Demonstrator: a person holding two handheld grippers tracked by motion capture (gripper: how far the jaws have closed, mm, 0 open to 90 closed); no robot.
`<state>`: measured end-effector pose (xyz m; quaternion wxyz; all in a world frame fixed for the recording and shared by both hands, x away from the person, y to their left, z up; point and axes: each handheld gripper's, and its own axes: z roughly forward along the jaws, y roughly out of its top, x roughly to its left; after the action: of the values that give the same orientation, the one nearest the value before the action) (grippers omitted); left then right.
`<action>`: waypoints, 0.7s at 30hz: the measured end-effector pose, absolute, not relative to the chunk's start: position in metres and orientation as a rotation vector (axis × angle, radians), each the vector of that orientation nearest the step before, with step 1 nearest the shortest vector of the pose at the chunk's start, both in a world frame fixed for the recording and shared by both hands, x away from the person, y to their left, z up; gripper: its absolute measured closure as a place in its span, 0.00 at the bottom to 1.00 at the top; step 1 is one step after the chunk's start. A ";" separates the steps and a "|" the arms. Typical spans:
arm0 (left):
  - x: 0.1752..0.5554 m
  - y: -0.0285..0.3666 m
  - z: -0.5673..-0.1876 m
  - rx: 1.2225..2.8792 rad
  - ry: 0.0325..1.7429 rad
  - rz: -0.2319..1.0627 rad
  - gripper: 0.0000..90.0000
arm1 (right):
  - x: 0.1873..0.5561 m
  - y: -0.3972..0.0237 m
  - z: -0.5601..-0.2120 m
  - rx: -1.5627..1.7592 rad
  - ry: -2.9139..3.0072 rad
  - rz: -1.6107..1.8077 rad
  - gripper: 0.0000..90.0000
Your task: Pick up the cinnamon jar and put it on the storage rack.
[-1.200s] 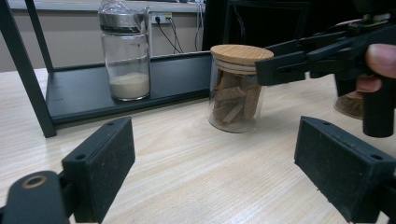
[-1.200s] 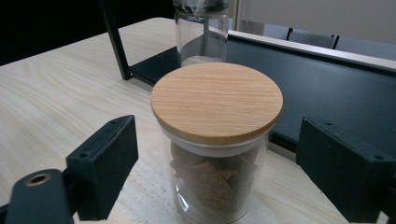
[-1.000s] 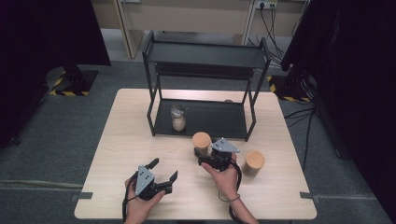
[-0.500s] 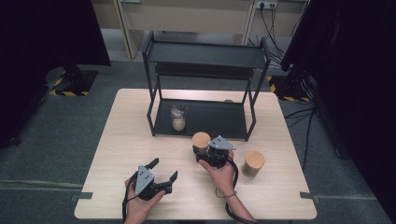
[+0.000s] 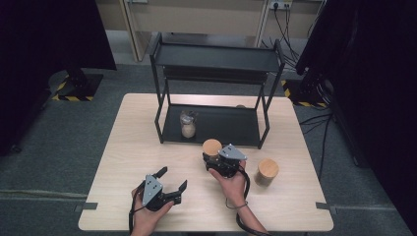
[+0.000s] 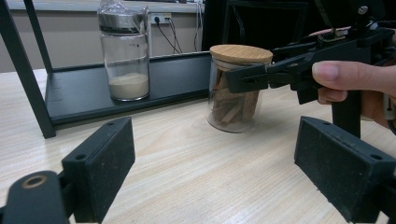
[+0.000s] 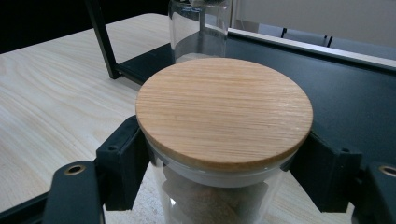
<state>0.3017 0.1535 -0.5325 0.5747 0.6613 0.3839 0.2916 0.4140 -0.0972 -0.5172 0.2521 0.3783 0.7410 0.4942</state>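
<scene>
Three jars in all, one of them in hand. Right tool (image 5: 215, 158) just closed on the glass jar of wood sticks (image 6: 235, 105), jaws clamped on the neck right under its wooden lid (image 7: 224, 111); jar apparently on the bench (image 5: 133, 147) yet, just in front of the black metal rack (image 5: 216, 59), near that rack's right front leg. Left tool (image 5: 173, 180) idle, jaws spread wide with nothing between them, well in front of the rack and left of the gripped jar.

Likely aim: jars onto the rack. Already on the rack's bottom shelf, toward its left end: glass jar with pale powder (image 5: 187, 124). Grip made, lift and placing not yet done. Second wooden-lidded jar (image 5: 267, 171) waiting untouched, in front of the rack and off past its right front leg. Roughly one of three stowed, by this reading.

Bench of pale wood grain, bare apart from rack and jars. Grey carpeted floor (image 5: 64, 142) around the rack's bench, dark curtains at both sides, yellow-and-black striped stand feet left and right of the rack, cables and wall sockets behind it.
</scene>
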 end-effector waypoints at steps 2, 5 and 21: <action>0.302 0.153 -0.532 1.550 0.899 0.682 0.13 | 0.413 -0.097 -0.517 1.025 2.012 1.351 0.29; 0.302 0.153 -0.532 1.550 0.899 0.683 0.13 | 0.410 -0.098 -0.515 1.017 1.997 1.360 0.29; 0.301 0.153 -0.532 1.549 0.898 0.685 0.13 | 0.408 -0.100 -0.490 0.996 1.939 1.394 0.29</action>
<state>0.3015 0.1533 -0.5325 0.5746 0.6613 0.3833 0.2926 0.4078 -0.1001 -0.4896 0.2735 0.3703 0.7209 0.5180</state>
